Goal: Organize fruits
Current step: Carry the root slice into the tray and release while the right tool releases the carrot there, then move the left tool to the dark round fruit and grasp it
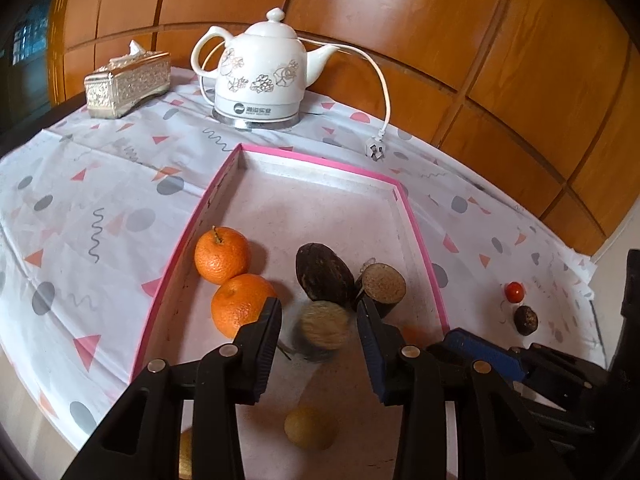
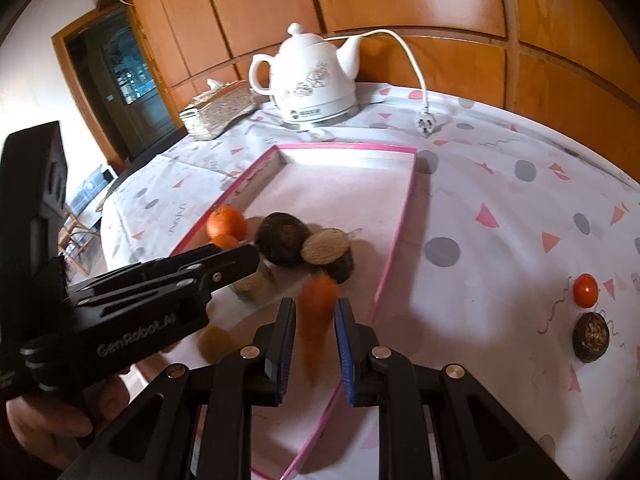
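Two oranges (image 1: 222, 255), one kettle (image 1: 260, 76) (tray (image 1: 320, 159) too).

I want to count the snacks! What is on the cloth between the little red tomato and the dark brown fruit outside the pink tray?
Nothing. In the right wrist view only bare patterned tablecloth shows between the tomato and the dark fruit.

- We read "GenRobot.AI" in pale letters on the black body of the left hand-held gripper (image 2: 256, 258), seen from the right wrist view.
- We see a round logo and a short line of characters on the kettle (image 1: 262, 70) base, too small for us to read.
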The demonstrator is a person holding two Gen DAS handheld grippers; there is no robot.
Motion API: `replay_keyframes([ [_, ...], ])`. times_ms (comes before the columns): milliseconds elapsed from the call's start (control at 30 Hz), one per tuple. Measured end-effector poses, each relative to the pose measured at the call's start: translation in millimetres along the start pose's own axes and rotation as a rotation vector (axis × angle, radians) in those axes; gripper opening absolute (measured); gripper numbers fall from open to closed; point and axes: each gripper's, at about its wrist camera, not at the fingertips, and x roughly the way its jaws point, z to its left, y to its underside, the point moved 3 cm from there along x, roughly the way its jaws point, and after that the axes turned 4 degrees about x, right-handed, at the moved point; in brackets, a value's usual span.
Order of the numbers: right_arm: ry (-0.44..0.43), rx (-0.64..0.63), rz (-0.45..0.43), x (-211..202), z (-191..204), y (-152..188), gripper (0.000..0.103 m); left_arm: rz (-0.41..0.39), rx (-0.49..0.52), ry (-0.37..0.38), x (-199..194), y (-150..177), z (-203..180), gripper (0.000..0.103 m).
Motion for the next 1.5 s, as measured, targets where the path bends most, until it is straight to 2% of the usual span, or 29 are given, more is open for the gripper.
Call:
replay_keyframes([
  [33,0.002,0.002,-0.003,-0.2,-0.8,0.6,0.021,0.003,0.002,0.0,0.7,0.9,-0.8,0.04],
  [67,0.004,0.006,-0.002,-0.2,-1.3,1.5,0.027,0.007,0.001,-0.004,1.4,1.9,-0.9,0.04],
  [100,0.001,0.015,0.002,0.2,-2.3,2.3,0.029,0.009,0.0,-0.01,1.5,2.8,-0.9,0.04],
  [267,-0.004,0.036,-0.006,-2.8,-3.3,5.3,0.03,-0.008,0.009,-0.062,-4.7,5.5,-3.8,0.041],
  [500,0.035,0.055,-0.031,-15.7,-5.9,11.2,0.03,-0.029,0.035,-0.066,-13.2,6.7,-13.3,0.045],
  [700,0.109,0.068,-0.083,-30.3,-15.5,11.6,0.03,-0.046,0.081,-0.042,-21.4,7.7,-30.9,0.046],
  [967,0.158,0.101,-0.123,-45.0,-32.4,13.4,0.03,-0.047,0.131,-0.017,-24.4,11.5,-52.7,0.046],
  [1500,0.298,0.246,-0.151,-68.1,-102.2,31.9,0.03,-0.03,0.235,0.041,-21.4,17.2,-97.4,0.048],
])
